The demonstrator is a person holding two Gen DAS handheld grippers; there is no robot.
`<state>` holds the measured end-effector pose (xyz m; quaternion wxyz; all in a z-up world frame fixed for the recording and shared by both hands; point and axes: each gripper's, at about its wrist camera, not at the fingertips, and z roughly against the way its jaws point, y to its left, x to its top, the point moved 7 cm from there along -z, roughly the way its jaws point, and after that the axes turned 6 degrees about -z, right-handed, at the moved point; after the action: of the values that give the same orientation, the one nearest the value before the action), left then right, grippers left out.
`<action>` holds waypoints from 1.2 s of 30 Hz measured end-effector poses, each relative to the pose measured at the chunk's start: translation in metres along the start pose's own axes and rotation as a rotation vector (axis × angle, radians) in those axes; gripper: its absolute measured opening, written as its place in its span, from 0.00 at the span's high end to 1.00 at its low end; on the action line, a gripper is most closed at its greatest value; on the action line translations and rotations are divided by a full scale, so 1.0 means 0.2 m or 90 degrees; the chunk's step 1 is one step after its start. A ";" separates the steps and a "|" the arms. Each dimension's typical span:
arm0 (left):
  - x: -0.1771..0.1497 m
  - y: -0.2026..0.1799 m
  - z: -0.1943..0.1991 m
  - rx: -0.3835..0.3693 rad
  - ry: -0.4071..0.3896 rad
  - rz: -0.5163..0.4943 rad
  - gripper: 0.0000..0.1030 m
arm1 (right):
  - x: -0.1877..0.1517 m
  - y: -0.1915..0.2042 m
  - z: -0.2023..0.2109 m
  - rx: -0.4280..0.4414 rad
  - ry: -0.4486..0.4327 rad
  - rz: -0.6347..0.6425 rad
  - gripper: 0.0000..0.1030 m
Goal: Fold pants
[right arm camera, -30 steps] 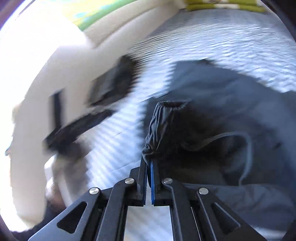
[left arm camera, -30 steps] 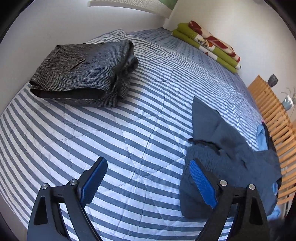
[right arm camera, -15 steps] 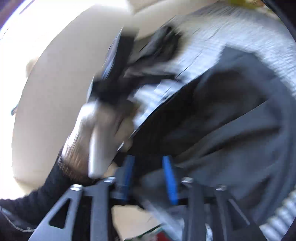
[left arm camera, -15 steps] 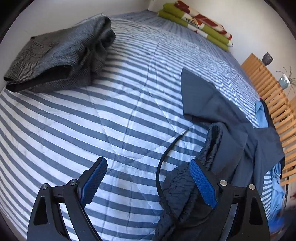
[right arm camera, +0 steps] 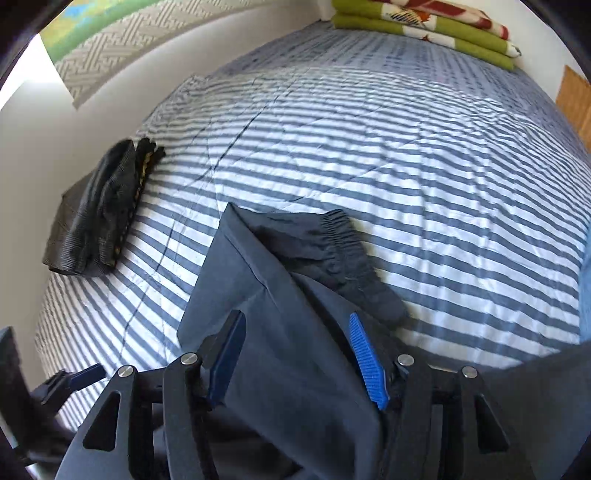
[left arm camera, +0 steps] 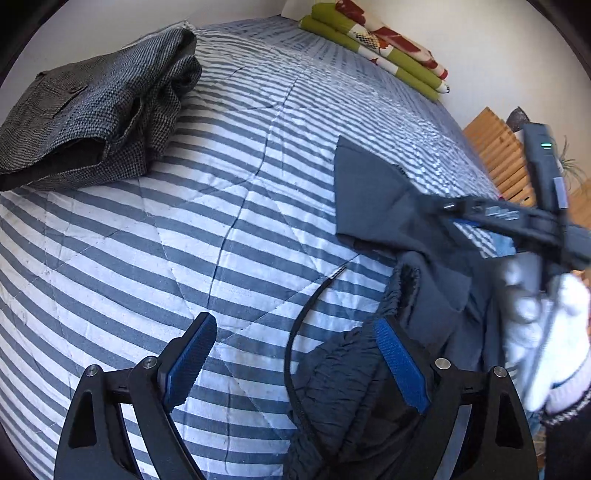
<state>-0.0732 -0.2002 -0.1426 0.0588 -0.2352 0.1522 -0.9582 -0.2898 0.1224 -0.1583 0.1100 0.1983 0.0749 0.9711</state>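
Dark navy pants [left arm camera: 388, 206] lie crumpled on the striped bed. Their gathered elastic waistband [left arm camera: 343, 369] and a black drawstring [left arm camera: 295, 339] sit by the right finger of my left gripper [left arm camera: 295, 360], which is open wide above the quilt and holds nothing. In the right wrist view a flat part of the pants [right arm camera: 295, 332] lies between the fingers of my right gripper [right arm camera: 297, 362]. Its jaws are opening and the pads stand clear of the cloth. The waistband [right arm camera: 347, 251] stretches beyond them. A white-gloved hand [left arm camera: 546, 332] holds the right gripper [left arm camera: 517, 218].
Folded grey checked pants [left arm camera: 92, 118] [right arm camera: 99, 214] lie near the wall on the striped quilt [left arm camera: 221, 229]. A folded green and red blanket [left arm camera: 376, 44] [right arm camera: 424, 22] lies at the far end. A wooden slatted frame [left arm camera: 495, 155] borders the right side; light blue cloth [right arm camera: 585, 295] is there.
My right gripper let go of the waistband, opened and swung across over the pants. The left gripper sank closer to the bed, and the waistband with its drawstring now lies at its right finger.
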 end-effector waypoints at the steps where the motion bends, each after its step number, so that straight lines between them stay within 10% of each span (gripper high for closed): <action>1: 0.00 -0.02 0.01 -0.013 -0.001 -0.002 0.12 | -0.01 0.01 -0.05 -0.013 0.009 0.009 0.48; 2: 0.01 -0.03 0.00 -0.020 0.000 -0.008 0.12 | -0.03 0.02 -0.08 -0.021 0.019 0.019 0.51; 4: 0.00 -0.06 -0.03 -0.004 0.004 -0.026 0.12 | -0.05 0.02 -0.10 -0.036 0.023 0.035 0.99; 15: 0.02 -0.09 -0.07 0.014 0.009 -0.035 0.12 | -0.32 -0.64 0.84 -0.155 -0.196 -0.120 0.99; 21: 0.05 -0.15 -0.17 0.014 0.031 -0.037 0.12 | -1.16 -1.36 1.39 -0.343 -0.222 -0.344 0.98; 27: 0.03 -0.26 -0.26 0.010 0.053 -0.049 0.20 | -1.89 -1.71 1.51 -0.408 -0.100 -0.501 0.97; 33: -0.01 -0.26 -0.20 -0.006 0.040 -0.039 0.25 | -1.81 -1.62 1.61 -0.409 -0.145 -0.447 0.89; 36: 0.01 -0.21 -0.15 -0.021 0.030 -0.010 0.25 | -1.60 -1.49 1.64 -0.388 -0.190 -0.371 0.67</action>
<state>-0.0900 -0.1518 -0.1537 0.0435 -0.2150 0.1674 -0.9612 0.1838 0.3651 -0.0334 0.4419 0.2655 -0.1788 0.8380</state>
